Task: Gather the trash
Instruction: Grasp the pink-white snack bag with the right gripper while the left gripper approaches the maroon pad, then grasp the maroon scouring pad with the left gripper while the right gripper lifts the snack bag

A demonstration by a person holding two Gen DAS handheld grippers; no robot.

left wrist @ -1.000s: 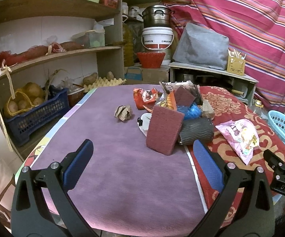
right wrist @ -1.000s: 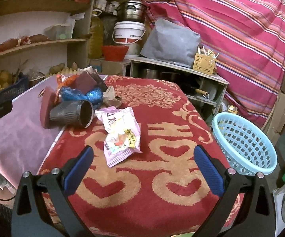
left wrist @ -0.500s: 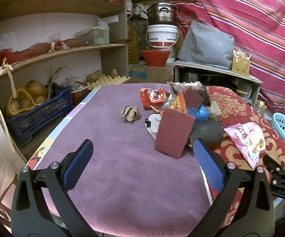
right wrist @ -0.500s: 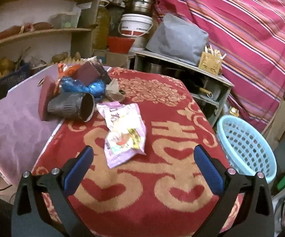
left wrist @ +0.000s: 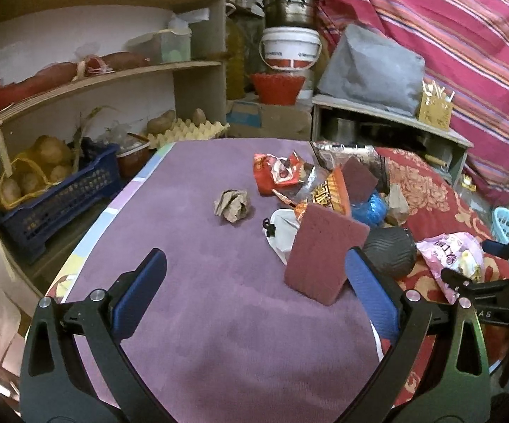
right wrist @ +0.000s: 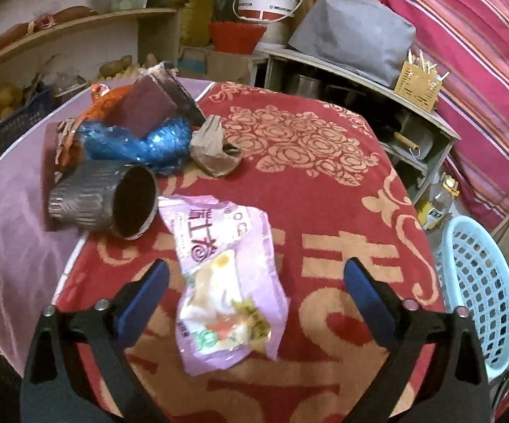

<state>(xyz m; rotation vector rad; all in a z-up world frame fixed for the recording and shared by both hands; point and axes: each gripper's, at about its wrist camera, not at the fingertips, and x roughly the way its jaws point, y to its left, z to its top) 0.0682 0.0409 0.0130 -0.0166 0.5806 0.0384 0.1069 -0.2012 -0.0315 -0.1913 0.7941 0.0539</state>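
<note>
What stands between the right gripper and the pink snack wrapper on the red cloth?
Nothing visible does. The right gripper is closing with the pink snack wrapper lying flat between its fingers, not yet pressed. The dark cup lies clear, off to the side.

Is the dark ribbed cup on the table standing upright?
No, the dark cup lies on its side, its open mouth facing the pink snack bag on the red cloth.
</note>
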